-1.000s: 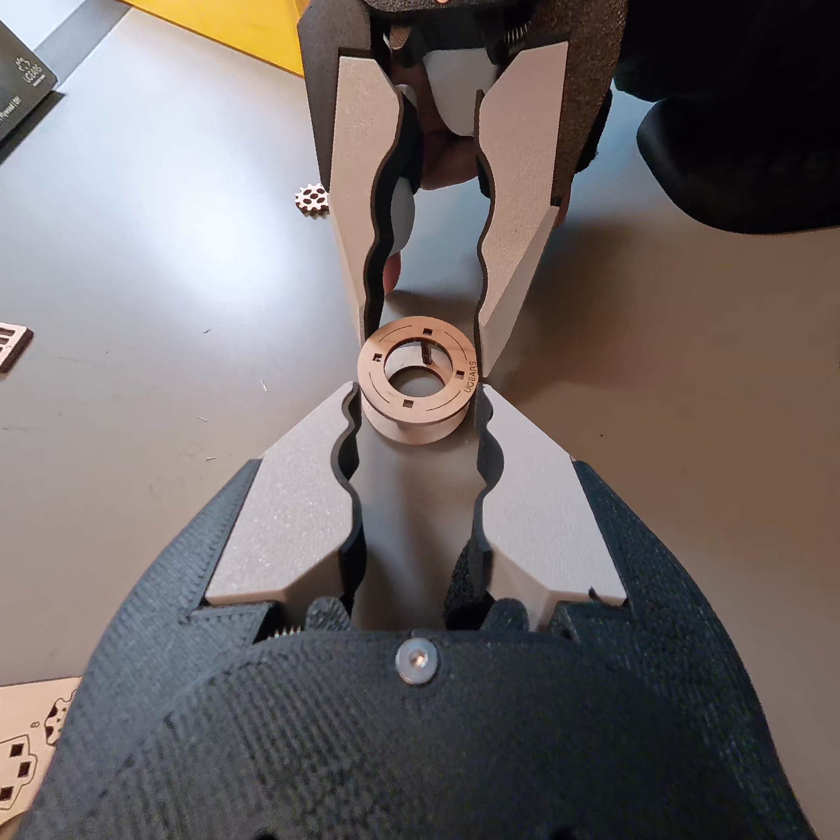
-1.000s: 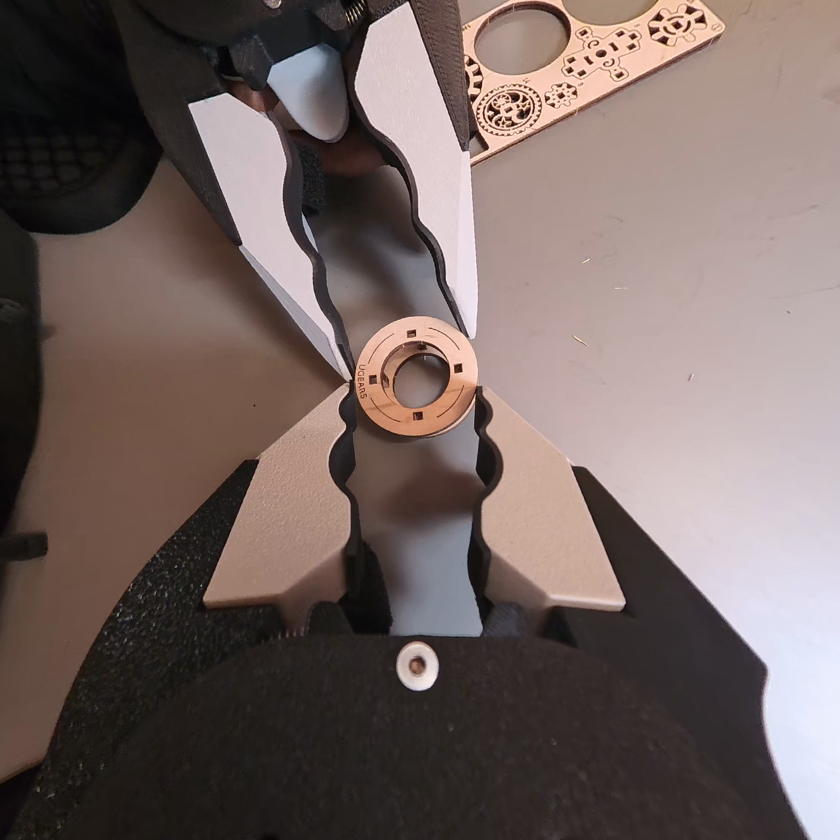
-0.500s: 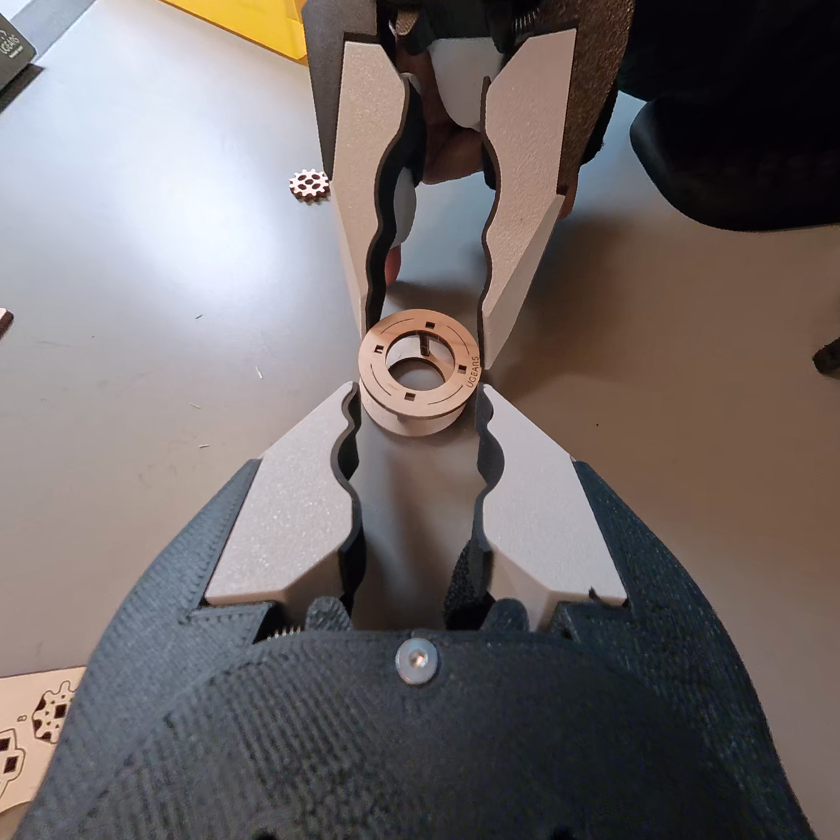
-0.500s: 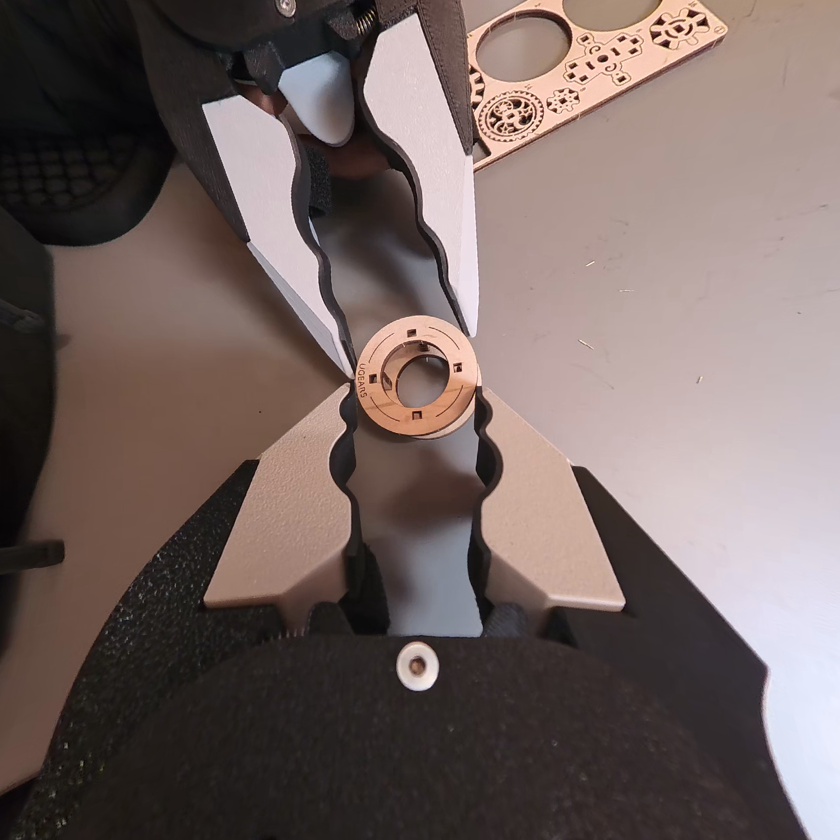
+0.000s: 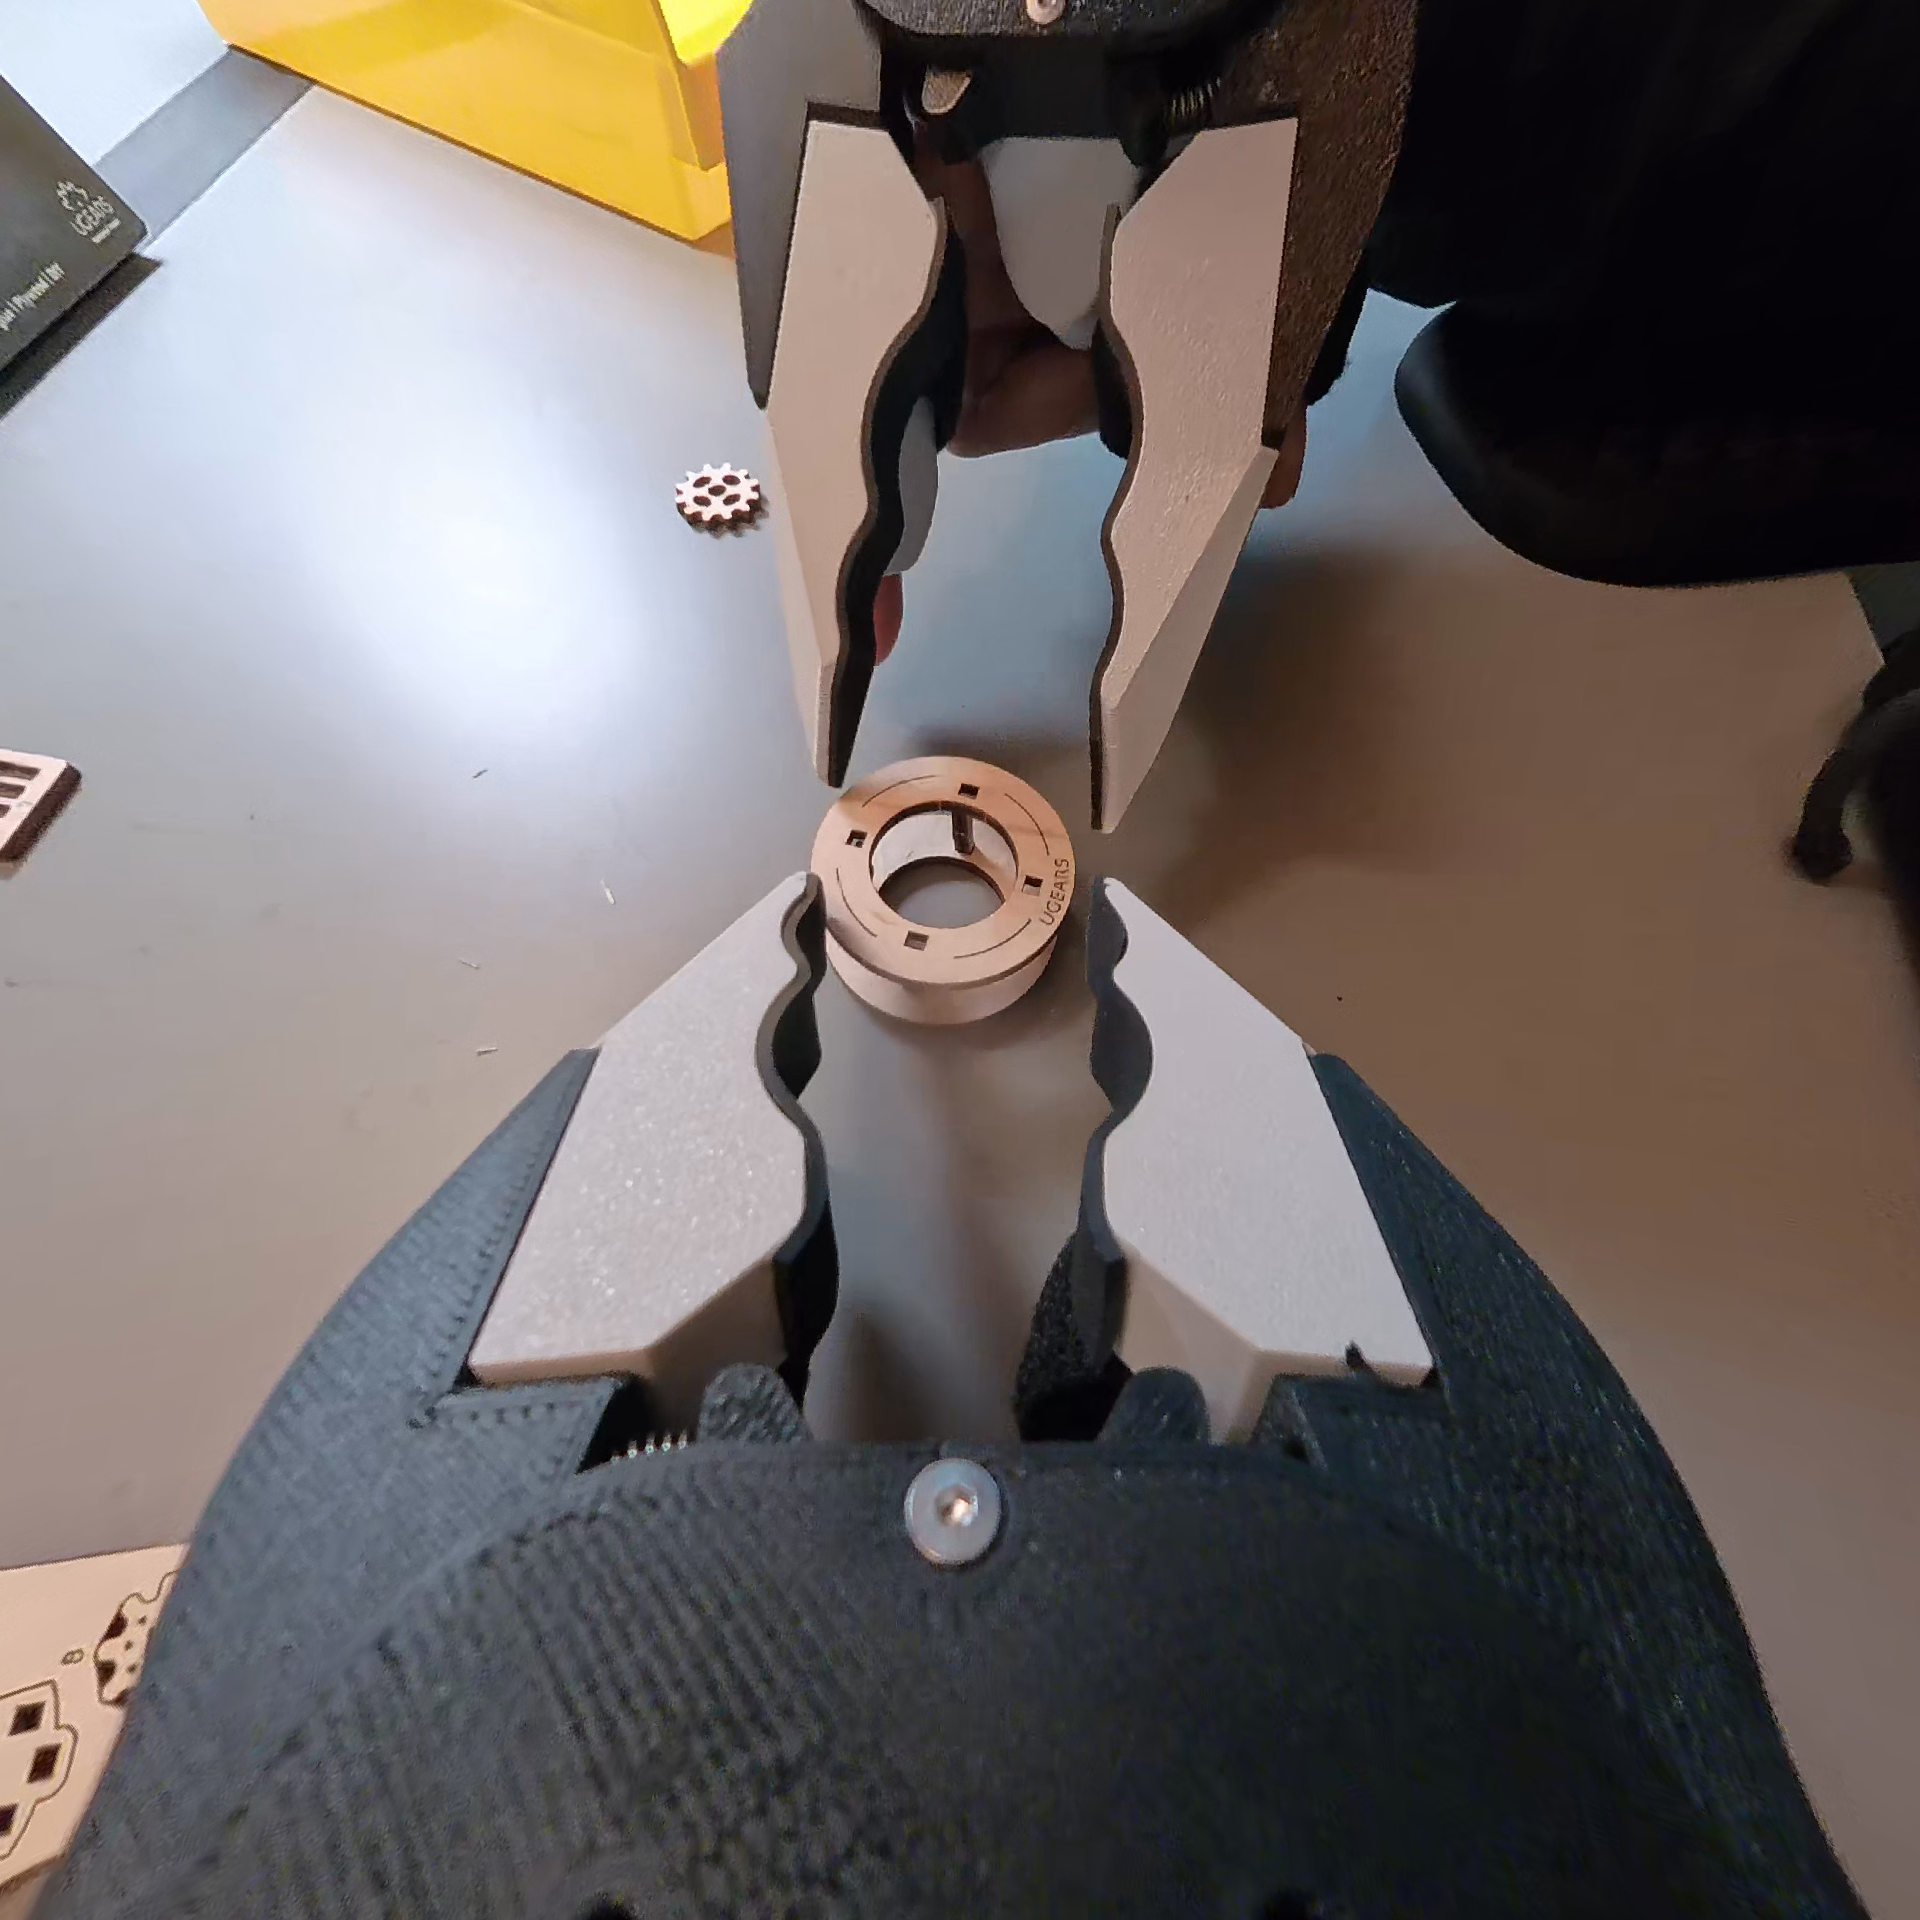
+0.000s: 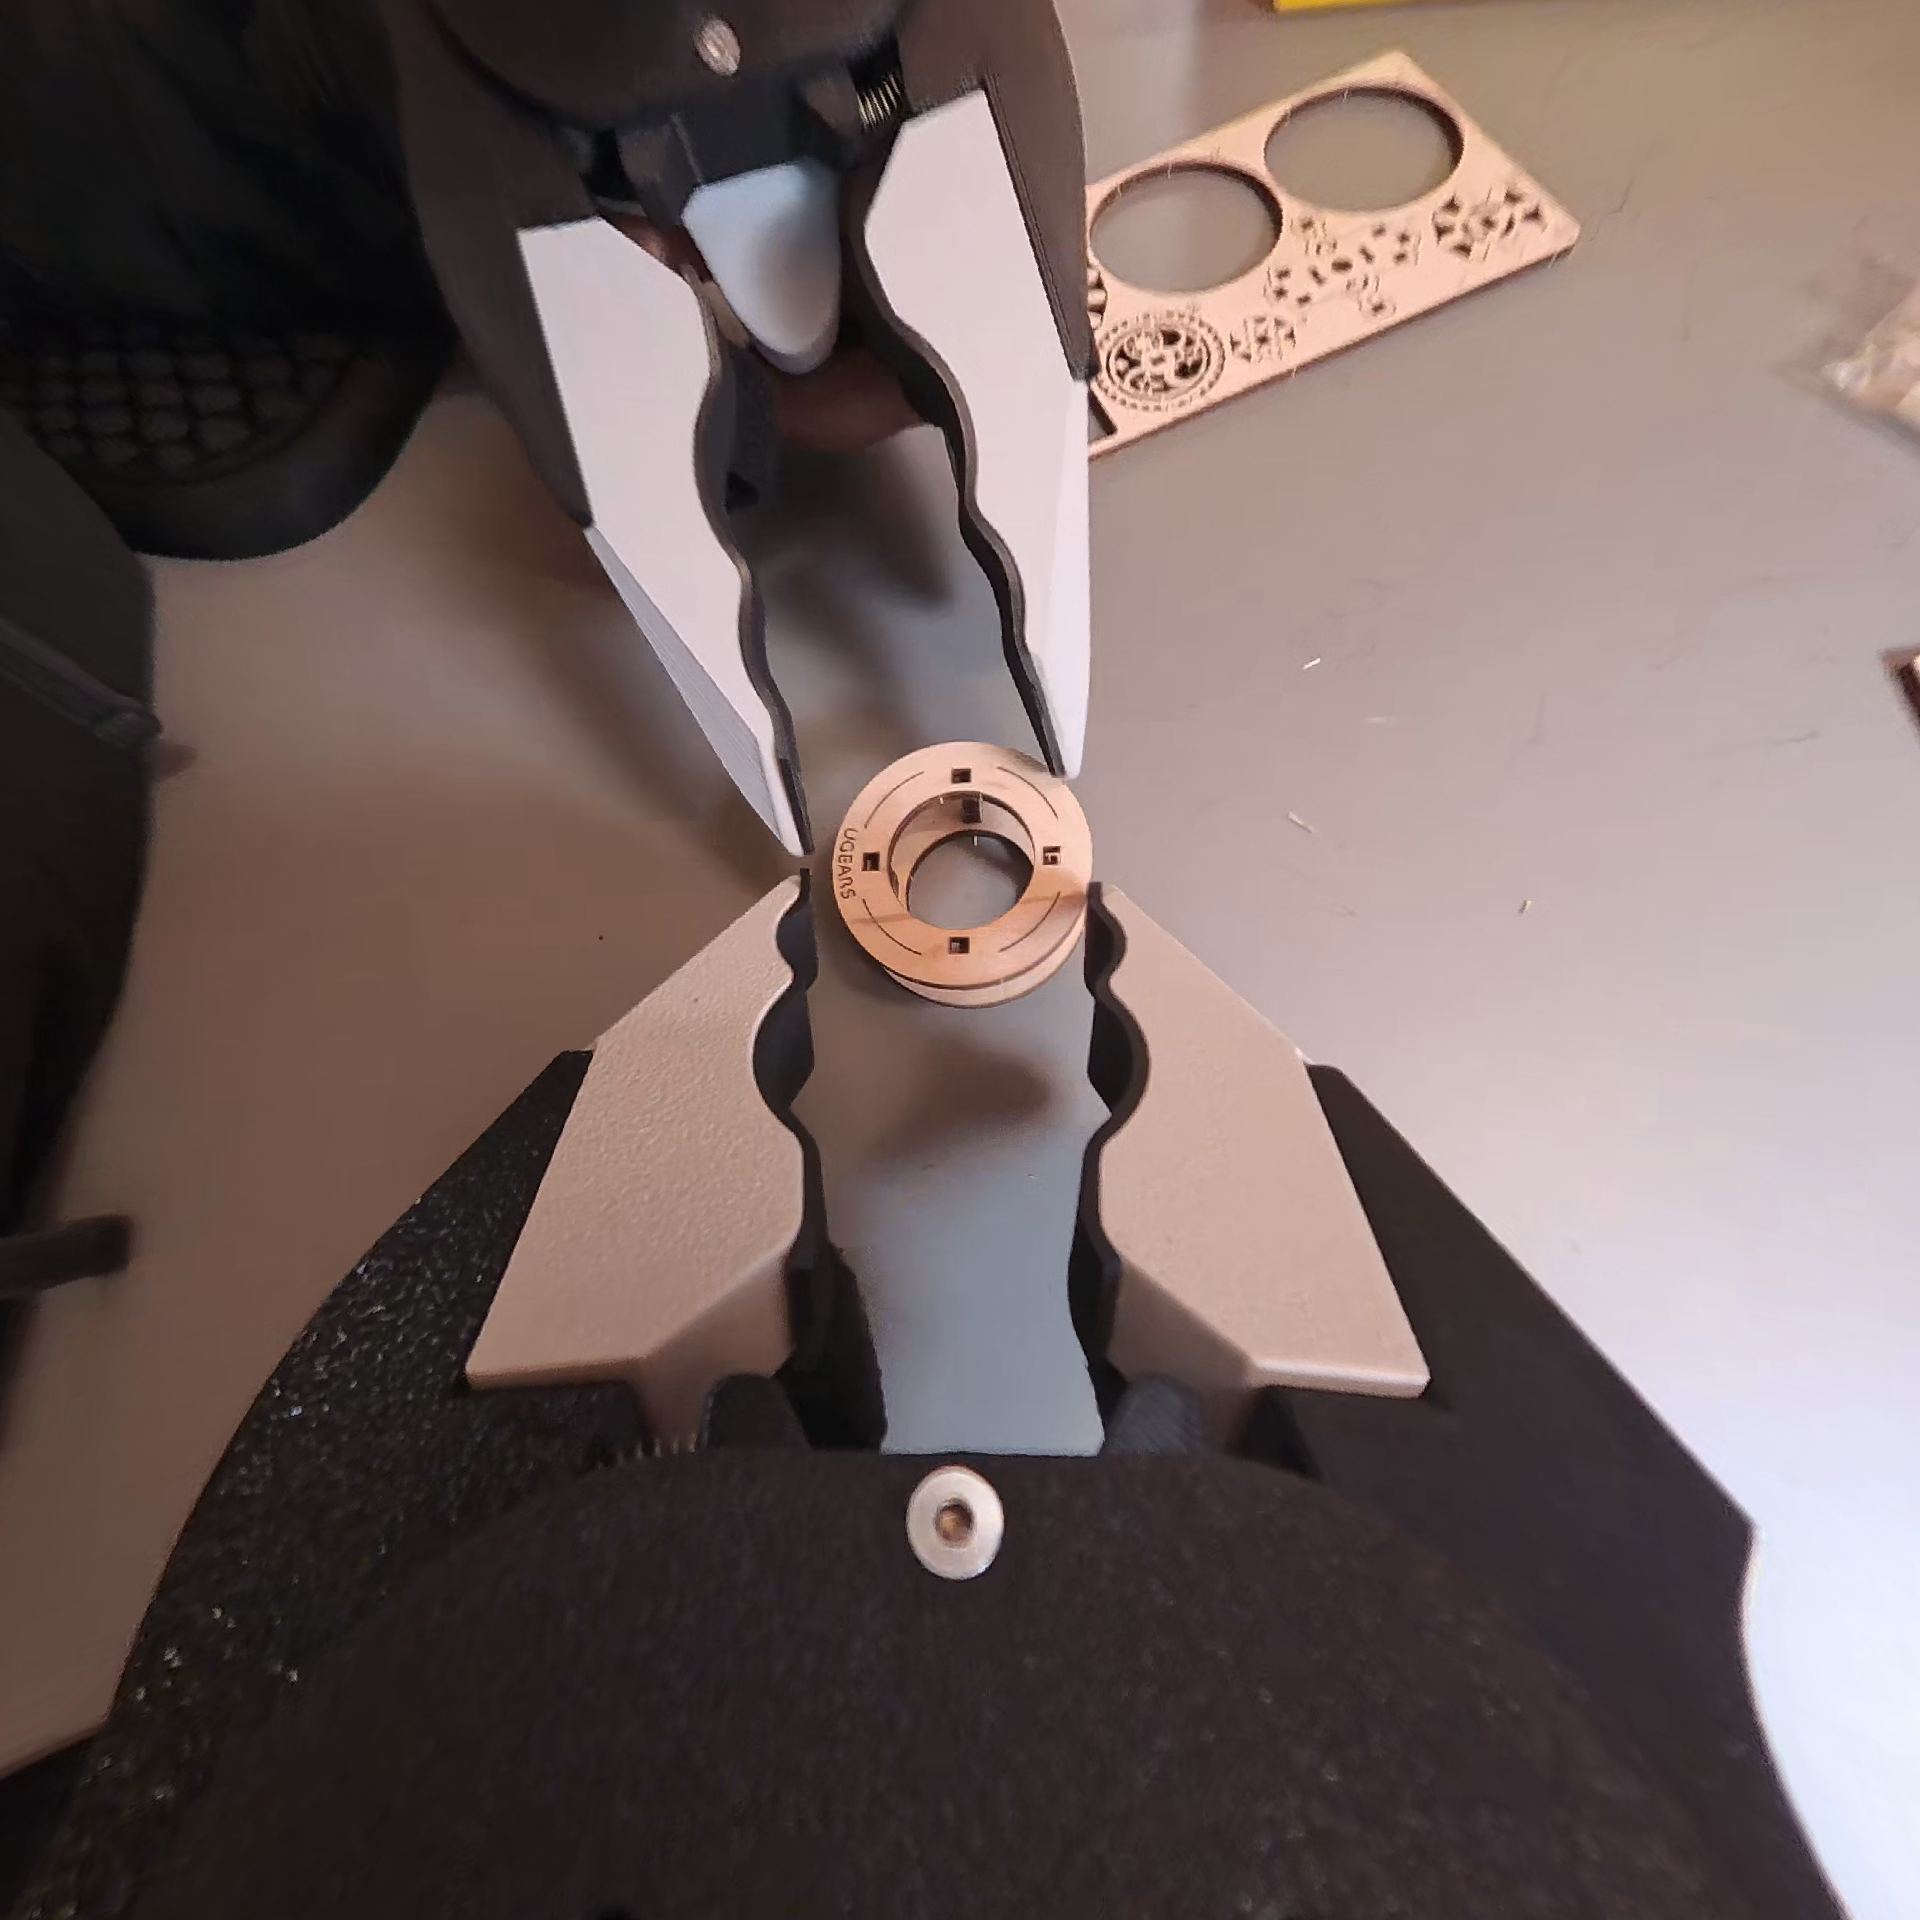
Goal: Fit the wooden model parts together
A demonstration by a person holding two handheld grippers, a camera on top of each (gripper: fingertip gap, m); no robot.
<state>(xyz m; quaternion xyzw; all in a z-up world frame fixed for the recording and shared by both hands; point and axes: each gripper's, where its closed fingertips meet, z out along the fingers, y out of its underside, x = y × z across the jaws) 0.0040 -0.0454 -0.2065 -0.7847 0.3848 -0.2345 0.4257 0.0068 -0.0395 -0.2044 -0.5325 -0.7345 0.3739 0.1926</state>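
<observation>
A wooden ring assembly (image 5: 982,951), made of stacked discs with a round hole, lies flat on the grey table. My left gripper (image 5: 954,894) is open, its tips on either side of the ring, with a gap on the right side. My right gripper (image 6: 951,888) faces it from the opposite side, open, with its tips flanking the same ring (image 6: 1023,930) and a gap on the left. In the left wrist view the right gripper (image 5: 966,800) has its tips just short of the ring's far edge. In the right wrist view the left gripper (image 6: 930,816) does too.
A small wooden gear (image 5: 720,497) lies beyond the ring to the left. A yellow box (image 5: 540,104) and a black booklet (image 5: 52,249) sit at the far left. A cut-out wooden sheet (image 6: 1351,239) lies behind the left gripper. A dark bag (image 6: 156,312) sits on the left. The grippers are tip to tip, or close to it.
Both grippers have drawn back a little from the ring, so their tips no longer overlap it. The jaw widths look the same. The ring stays on the table.
</observation>
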